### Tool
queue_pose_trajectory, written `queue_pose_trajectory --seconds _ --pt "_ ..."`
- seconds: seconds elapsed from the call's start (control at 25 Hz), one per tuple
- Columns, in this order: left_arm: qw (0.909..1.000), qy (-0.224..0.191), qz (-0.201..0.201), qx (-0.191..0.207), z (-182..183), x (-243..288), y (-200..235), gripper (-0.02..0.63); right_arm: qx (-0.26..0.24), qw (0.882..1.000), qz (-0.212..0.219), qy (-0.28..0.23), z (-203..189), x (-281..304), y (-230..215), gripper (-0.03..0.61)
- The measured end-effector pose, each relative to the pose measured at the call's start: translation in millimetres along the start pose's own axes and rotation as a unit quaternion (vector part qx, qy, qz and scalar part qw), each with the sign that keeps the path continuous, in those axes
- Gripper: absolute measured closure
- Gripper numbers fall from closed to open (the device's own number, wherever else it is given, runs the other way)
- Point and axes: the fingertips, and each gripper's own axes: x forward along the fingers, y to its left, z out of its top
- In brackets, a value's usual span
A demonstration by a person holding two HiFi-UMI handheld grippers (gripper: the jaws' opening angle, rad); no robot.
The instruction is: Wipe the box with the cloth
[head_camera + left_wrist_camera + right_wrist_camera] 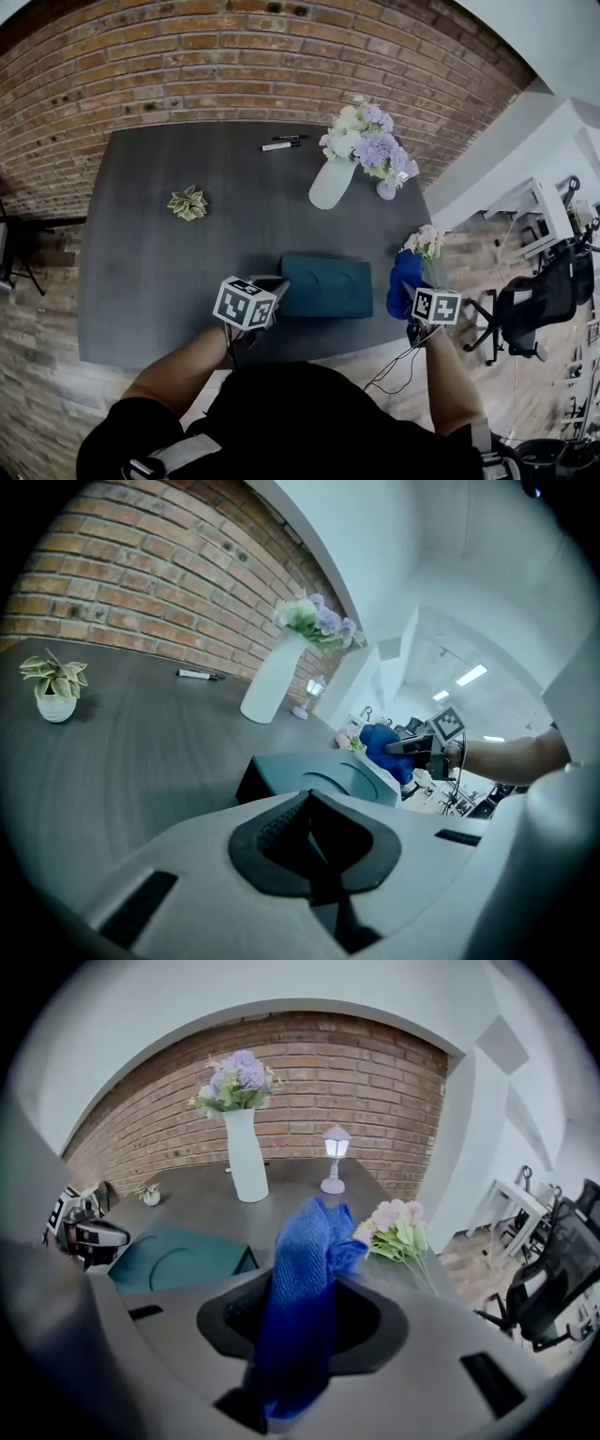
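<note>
A teal box lies flat near the front edge of the dark table. My left gripper sits at the box's left end, and its jaws look shut with nothing between them; the box lies just ahead of it. Off the box's right end, my right gripper is shut on a blue cloth. In the right gripper view the cloth stands up out of the jaws, with the box to the left.
A white vase of flowers and a small lamp stand behind the box. A small potted plant is at the left, markers at the back. Pink flowers lie at the table's right edge; an office chair beyond.
</note>
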Motion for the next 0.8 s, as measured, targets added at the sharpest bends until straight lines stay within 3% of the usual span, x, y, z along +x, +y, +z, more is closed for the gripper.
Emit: queue_pose_trajectory --seconds 0.2,0.4,0.56,0.8 --pt "0.9999 -0.004 0.01 -0.001 -8.7 -25.6 12.7 0.606 -0.049 0.996 0.069 -0.003 5.0 14.0 91.6 0.433" --pt "0.9983 -0.018 0.05 -0.021 -23.8 -77.4 49.2 0.606 -0.138 0.981 0.137 0.002 6.8 28.1 204.5 0.433" --pt "0.9951 -0.026 0.085 -0.043 -42.2 -122.0 76.3 0.606 -0.172 0.962 0.214 -0.002 11.4 24.3 297.9 0.433" --pt "0.9889 -0.041 0.127 -0.066 -62.4 -171.7 100.7 0.606 -0.196 0.919 0.342 -0.007 1.0 -3.2 420.3 0.433"
